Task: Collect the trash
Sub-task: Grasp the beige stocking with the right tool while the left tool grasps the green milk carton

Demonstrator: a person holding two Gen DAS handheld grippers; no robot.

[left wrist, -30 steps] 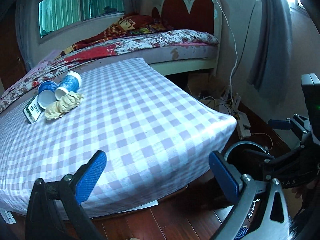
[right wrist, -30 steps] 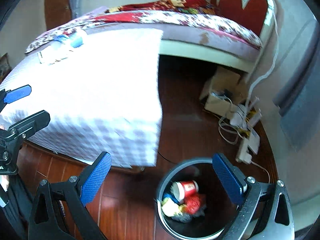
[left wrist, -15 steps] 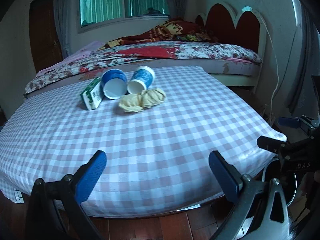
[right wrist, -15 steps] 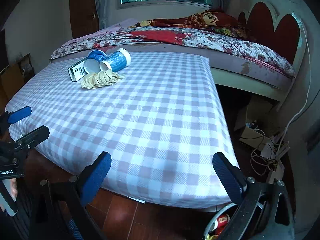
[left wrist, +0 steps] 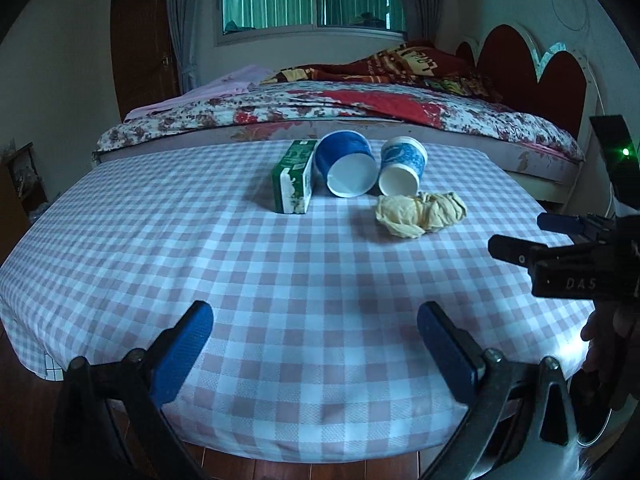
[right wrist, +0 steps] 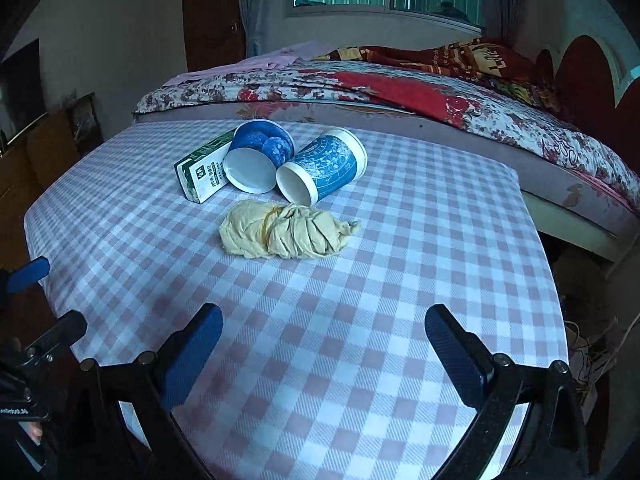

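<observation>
On the checked mattress (left wrist: 280, 272) lie a green carton (left wrist: 293, 176), a dark blue cup (left wrist: 346, 164), a patterned blue cup (left wrist: 401, 166) and a crumpled beige wad (left wrist: 420, 214), all on their sides and close together. The right wrist view shows the carton (right wrist: 206, 172), the dark cup (right wrist: 258, 156), the patterned cup (right wrist: 324, 166) and the wad (right wrist: 286, 230) nearer. My left gripper (left wrist: 314, 348) is open and empty over the mattress's near edge. My right gripper (right wrist: 324, 354) is open and empty, nearer the wad.
A bed with a floral cover (left wrist: 360, 108) and a red headboard (left wrist: 532, 68) stands behind the mattress. A wooden door (left wrist: 144, 44) is at the back left. Cables lie on the floor at the right (right wrist: 592, 352). The right gripper shows at the left view's right edge (left wrist: 560, 248).
Both grippers have swung from the floor and trash bin side up over the mattress and closer to the trash. The bin has left the views. Both stay open.
</observation>
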